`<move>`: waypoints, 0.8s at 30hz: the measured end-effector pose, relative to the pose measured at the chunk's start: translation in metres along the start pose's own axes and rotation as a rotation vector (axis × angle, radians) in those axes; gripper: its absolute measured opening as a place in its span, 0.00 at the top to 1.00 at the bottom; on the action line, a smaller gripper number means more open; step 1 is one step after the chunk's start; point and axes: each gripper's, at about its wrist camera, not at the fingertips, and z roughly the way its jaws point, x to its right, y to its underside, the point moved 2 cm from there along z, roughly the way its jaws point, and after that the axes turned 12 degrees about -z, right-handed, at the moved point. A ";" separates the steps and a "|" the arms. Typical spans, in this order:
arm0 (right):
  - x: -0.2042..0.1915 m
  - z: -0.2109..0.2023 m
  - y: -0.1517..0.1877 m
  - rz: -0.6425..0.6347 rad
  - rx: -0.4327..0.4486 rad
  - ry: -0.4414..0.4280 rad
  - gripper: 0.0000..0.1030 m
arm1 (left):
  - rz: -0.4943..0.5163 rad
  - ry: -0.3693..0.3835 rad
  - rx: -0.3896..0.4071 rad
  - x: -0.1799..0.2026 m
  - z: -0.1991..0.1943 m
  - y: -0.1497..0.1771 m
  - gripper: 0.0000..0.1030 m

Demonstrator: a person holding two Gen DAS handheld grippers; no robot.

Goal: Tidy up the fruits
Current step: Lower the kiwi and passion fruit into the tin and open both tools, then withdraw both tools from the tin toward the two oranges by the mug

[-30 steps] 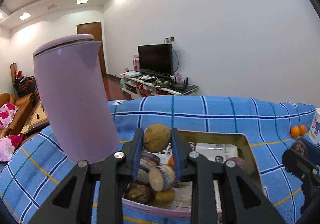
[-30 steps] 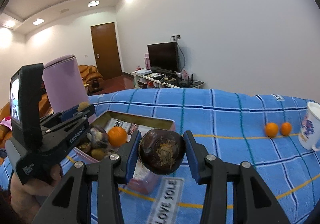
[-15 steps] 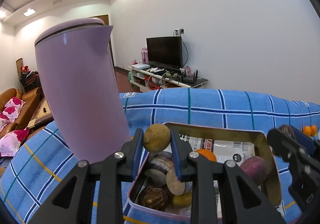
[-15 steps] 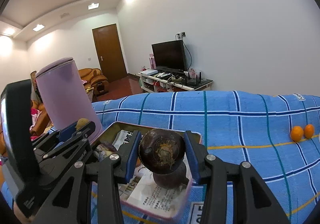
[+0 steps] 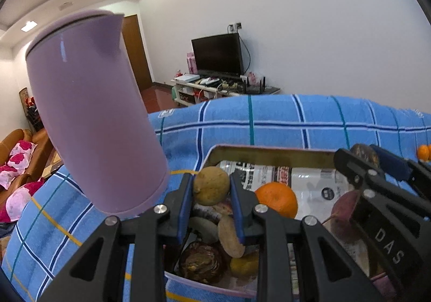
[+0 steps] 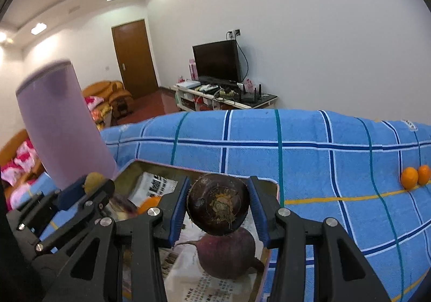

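My left gripper (image 5: 211, 189) is shut on a small tan round fruit (image 5: 211, 185) and holds it over the left part of a metal tin (image 5: 272, 151) lined with newspaper. The tin holds an orange (image 5: 277, 199), a purple beet (image 5: 346, 211) and several dark fruits. My right gripper (image 6: 218, 207) is shut on a dark brown round fruit (image 6: 218, 207) above the beet (image 6: 227, 255) in the tin (image 6: 159, 167). Each gripper shows in the other's view: the right one (image 5: 377, 167), the left one (image 6: 93, 185).
A tall lilac kettle (image 5: 91, 119) stands just left of the tin on the blue checked cloth (image 5: 269, 124). Two small oranges (image 6: 416, 176) lie on the cloth far to the right.
Both grippers have moved in over the tin with their fruits. The right one has come from the tin's front right edge to above the beet.
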 end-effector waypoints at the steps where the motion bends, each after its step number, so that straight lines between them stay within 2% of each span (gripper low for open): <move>1: 0.000 0.004 0.001 -0.003 -0.016 -0.005 0.55 | 0.007 -0.006 -0.010 0.001 0.002 0.002 0.72; 10: 0.008 0.013 0.010 0.033 -0.045 -0.093 0.55 | -0.003 -0.016 -0.025 -0.001 0.007 0.002 0.71; 12: 0.009 0.014 0.012 0.049 -0.051 -0.122 0.54 | -0.005 -0.017 -0.025 -0.002 0.007 0.002 0.67; 13: 0.009 0.015 0.012 0.055 -0.049 -0.140 0.51 | -0.004 -0.014 -0.026 -0.001 0.007 0.002 0.64; 15: 0.007 0.013 0.012 0.056 -0.037 -0.161 0.44 | -0.007 -0.020 -0.024 -0.001 0.006 0.003 0.42; 17: 0.007 0.009 0.012 0.053 -0.018 -0.166 0.36 | -0.014 -0.022 -0.011 -0.002 0.003 0.003 0.28; 19: 0.009 0.000 0.011 0.059 0.014 -0.161 0.34 | -0.021 -0.017 0.011 -0.003 -0.002 0.004 0.20; 21: 0.014 -0.012 0.011 0.076 0.065 -0.157 0.34 | -0.026 -0.018 0.031 -0.003 -0.006 0.004 0.06; 24: 0.021 -0.027 0.011 0.096 0.119 -0.129 0.34 | -0.045 -0.020 0.086 -0.003 -0.015 0.002 0.00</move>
